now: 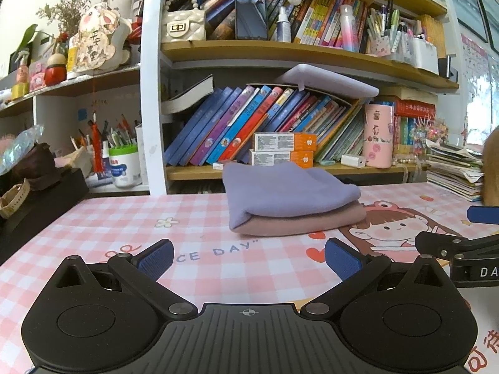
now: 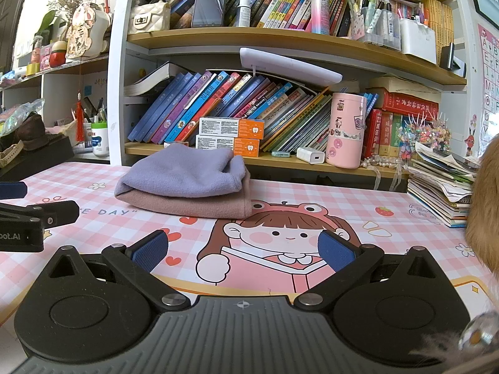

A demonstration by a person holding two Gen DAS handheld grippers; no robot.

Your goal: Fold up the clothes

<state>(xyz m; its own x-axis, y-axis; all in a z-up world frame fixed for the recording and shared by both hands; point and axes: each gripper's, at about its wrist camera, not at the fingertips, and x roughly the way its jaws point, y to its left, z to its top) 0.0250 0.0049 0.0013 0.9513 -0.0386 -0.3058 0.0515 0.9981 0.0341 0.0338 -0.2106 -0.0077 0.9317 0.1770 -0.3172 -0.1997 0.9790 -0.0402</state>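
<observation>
Two folded cloths lie stacked on the desk mat [image 2: 343, 199], towards its back edge, just in front of the bookshelf. The purple cloth [image 1: 287, 191] is on top: soft, fleecy, folded into a thick pad, its rounded fold facing the left edge and its loose ends to the right. Its top surface sags a little in the middle. The pink cloth [image 1: 299, 222] lies flat beneath it, folded too, touching the mat along its whole underside and sticking out slightly past the purple one on the front and right sides. In the right wrist view the same stack sits left of centre, purple [image 2: 184, 171] over pink [image 2: 193, 205], with the pink's right end squared off.
</observation>
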